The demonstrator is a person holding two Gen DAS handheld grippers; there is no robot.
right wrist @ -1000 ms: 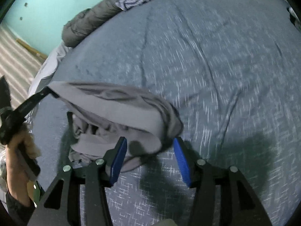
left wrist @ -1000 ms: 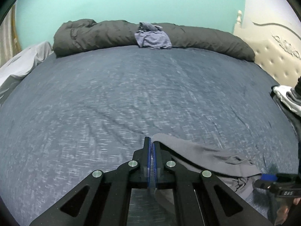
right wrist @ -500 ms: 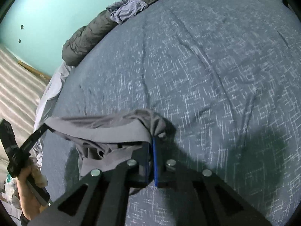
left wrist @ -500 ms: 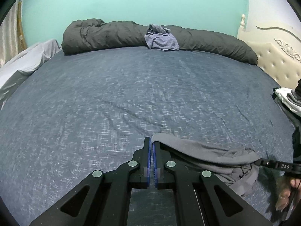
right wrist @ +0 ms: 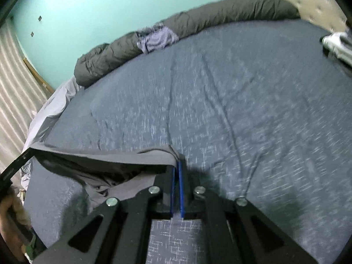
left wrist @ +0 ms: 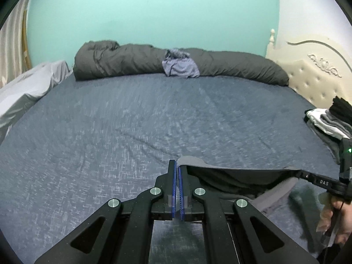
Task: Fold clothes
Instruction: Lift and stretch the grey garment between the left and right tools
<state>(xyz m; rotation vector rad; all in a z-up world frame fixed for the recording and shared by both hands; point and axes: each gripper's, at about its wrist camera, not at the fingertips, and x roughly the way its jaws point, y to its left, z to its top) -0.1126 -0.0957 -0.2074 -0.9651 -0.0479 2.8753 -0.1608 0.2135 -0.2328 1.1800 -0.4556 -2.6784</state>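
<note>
Left gripper (left wrist: pixel 177 165): its jaws are clenching one corner of the garment, the blue pads pressed nearly together with the cloth edge pinched between them.
Right gripper (right wrist: pixel 177 164): its jaws are pinching the other corner of the garment, the pads closed on the fabric.
Garment (left wrist: pixel 237 176): this grey piece is hanging stretched between the two grippers above the bed, its top edge pulled taut; the lower part is sagging in folds and is trailing onto the sheet near the right gripper.
Sheet (left wrist: pixel 132 114): the dark blue speckled sheet is covering the bed and is lying mostly flat, with a few shallow creases running across the middle.
Duvet (left wrist: pixel 231 65): a dark grey duvet is lying rolled along the far edge of the bed, against the teal wall (left wrist: pixel 154 11).
Blue cloth (left wrist: pixel 180 67): a crumpled bluish cloth is resting on the middle of the duvet.
Pile (left wrist: pixel 327 118): white, grey and black clothes are sitting stacked at the right edge of the bed, near the headboard (left wrist: pixel 316 81).
Hand (left wrist: pixel 338 222): the person's right hand is gripping the handle of the right gripper, at the frame's edge.
</note>
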